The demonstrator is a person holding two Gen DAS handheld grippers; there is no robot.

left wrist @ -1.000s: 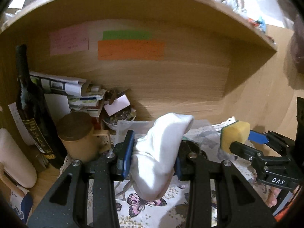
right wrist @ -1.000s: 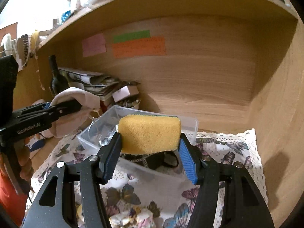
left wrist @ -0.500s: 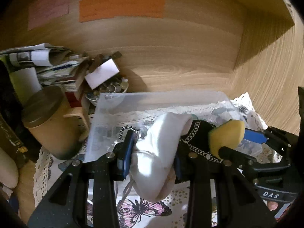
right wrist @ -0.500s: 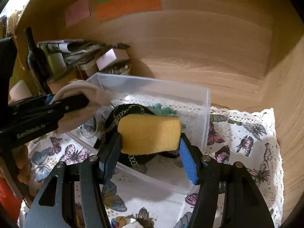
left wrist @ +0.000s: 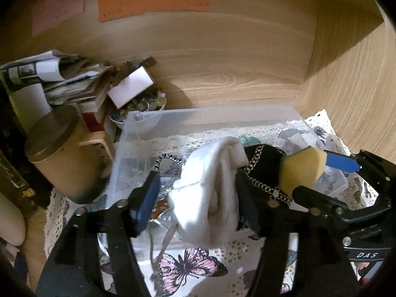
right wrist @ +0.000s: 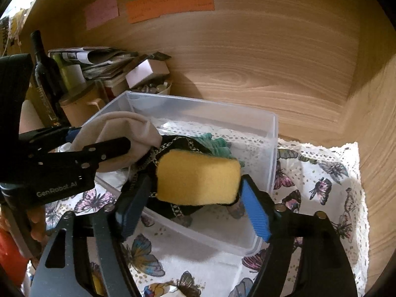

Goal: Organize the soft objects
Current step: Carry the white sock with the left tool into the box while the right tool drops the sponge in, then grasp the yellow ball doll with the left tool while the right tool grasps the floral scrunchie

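A clear plastic bin (left wrist: 173,118) (right wrist: 269,148) stands on a butterfly cloth inside a wooden shelf. It holds a black chain-trimmed item (left wrist: 262,165) (right wrist: 170,146) and a teal soft thing (right wrist: 215,143). My left gripper (left wrist: 198,193) has its jaws spread; the white sock (left wrist: 210,193) (right wrist: 116,133) lies loose between them, a gap showing beside the left pad. My right gripper (right wrist: 195,198) has its jaws parted around the yellow sponge (right wrist: 198,175) (left wrist: 300,168), over the bin's near right part.
A tan lidded mug (left wrist: 61,153), a dark bottle (right wrist: 42,74), stacked papers (left wrist: 57,79) and a bowl of small items (left wrist: 138,106) crowd the left. The shelf's side wall (right wrist: 371,123) is close on the right.
Both grippers tipped down and moved over the bin. The jaws of both have spread apart around the sock and the sponge.
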